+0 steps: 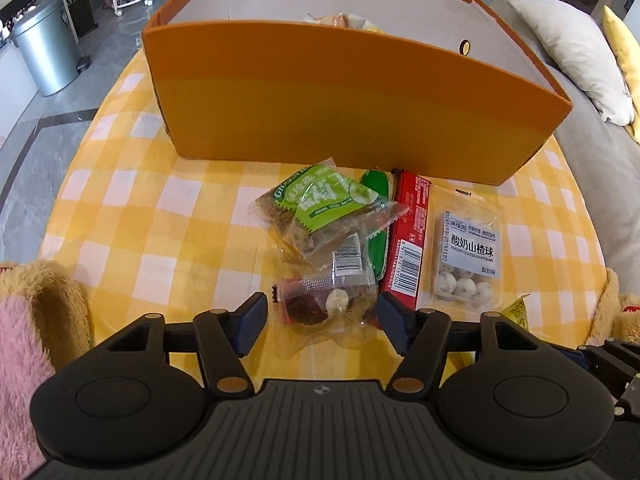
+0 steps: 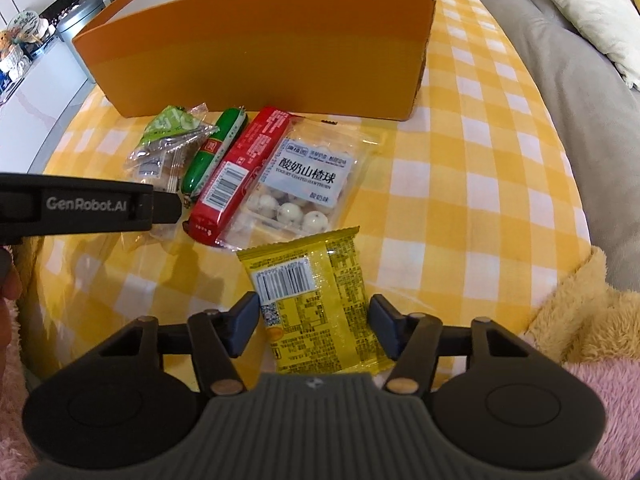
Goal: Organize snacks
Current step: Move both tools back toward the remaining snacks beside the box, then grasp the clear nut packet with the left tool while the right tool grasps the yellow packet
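An orange box (image 1: 352,108) stands at the back of the yellow checked table, with some snacks inside (image 1: 340,20). In front of it lie a green packet (image 1: 328,204), a green sausage (image 1: 378,236), a red bar (image 1: 408,240) and a clear bag of yogurt hawthorn balls (image 1: 468,256). My left gripper (image 1: 322,322) is open, its fingers on either side of a clear packet of dried fruit (image 1: 328,304) on the table. My right gripper (image 2: 314,326) is open around a yellow packet (image 2: 316,308) lying flat. The orange box (image 2: 260,48) and the other snacks also show in the right wrist view.
The left gripper's body (image 2: 88,208) reaches in from the left of the right wrist view. A grey sofa with cushions (image 1: 576,52) lies right of the table. A metal bin (image 1: 48,48) and a potted plant stand on the floor at far left. Fluffy sleeves frame both views.
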